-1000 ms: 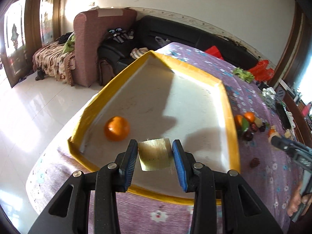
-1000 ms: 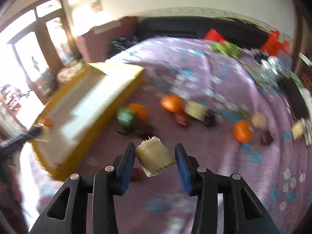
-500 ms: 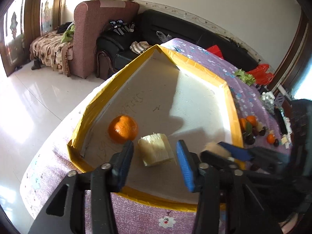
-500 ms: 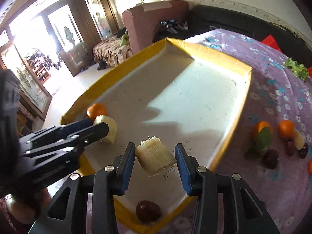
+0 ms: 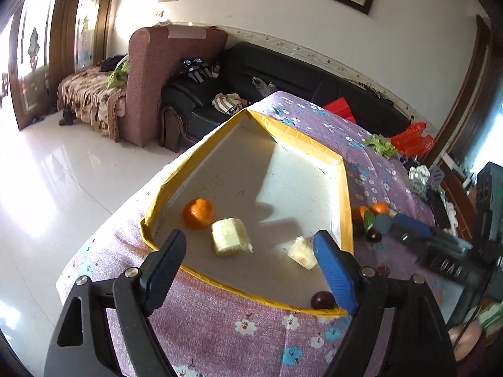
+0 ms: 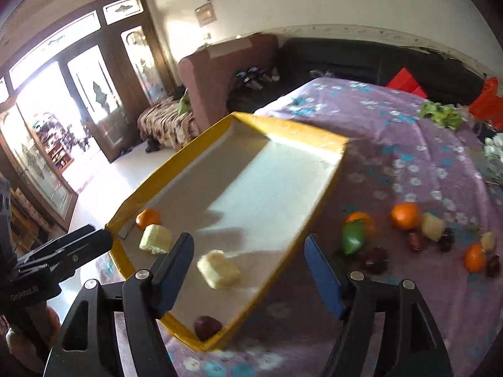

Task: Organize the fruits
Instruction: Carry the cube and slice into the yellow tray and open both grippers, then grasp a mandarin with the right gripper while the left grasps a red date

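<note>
Both jaws have just been opening and hold nothing. The right gripper (image 6: 248, 270) is nearer the loose oranges (image 6: 405, 215) beyond the yellow-rimmed white tray's (image 6: 317, 213) right edge; the left gripper (image 5: 251, 267) hangs over two pale chunks (image 5: 231, 241) inside.

Table under a purple cloth with blue and white flowers (image 6: 408, 132) is carrying a shallow rectangular yellow-rimmed tray with white floor (image 6: 292, 132), sitting along its left edge. Loose round orange tangerines (image 6: 405, 216), pale fibrous chunks (image 6: 433, 226) and dark red-brown fruits (image 6: 415, 241) are lying right of the tray. Green leafy bunch (image 6: 440, 114) is sitting near the far edge.
</note>
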Tool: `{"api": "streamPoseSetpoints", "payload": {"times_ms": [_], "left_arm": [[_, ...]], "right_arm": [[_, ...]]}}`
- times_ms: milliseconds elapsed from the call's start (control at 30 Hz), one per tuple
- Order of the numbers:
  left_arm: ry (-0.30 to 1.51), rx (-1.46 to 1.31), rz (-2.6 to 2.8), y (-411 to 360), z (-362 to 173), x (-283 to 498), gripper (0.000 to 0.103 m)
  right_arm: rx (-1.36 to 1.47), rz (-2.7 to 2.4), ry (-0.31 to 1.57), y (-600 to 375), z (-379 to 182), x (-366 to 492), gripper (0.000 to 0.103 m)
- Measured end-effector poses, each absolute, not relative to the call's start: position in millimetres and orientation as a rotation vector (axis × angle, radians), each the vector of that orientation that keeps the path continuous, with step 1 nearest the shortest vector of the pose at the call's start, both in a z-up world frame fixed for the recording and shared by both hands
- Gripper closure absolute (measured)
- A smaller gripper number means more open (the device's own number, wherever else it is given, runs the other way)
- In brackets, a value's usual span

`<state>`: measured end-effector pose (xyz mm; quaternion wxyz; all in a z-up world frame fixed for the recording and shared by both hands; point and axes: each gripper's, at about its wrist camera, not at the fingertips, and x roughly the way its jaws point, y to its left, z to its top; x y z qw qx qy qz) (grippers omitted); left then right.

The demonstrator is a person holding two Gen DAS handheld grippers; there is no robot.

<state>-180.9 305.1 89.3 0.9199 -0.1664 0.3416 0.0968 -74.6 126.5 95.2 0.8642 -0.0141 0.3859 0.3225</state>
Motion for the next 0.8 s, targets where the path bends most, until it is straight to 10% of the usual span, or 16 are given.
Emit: {"api": "streamPoseSetpoints", "payload": {"times_ms": [800], "left_arm": [[0.774,-0.114,0.053,196.6,86.2,-160.0,0.018]], "right_arm": [[0.105,0.206,0.894,-93.4,51.1,21.0,0.025]]}}
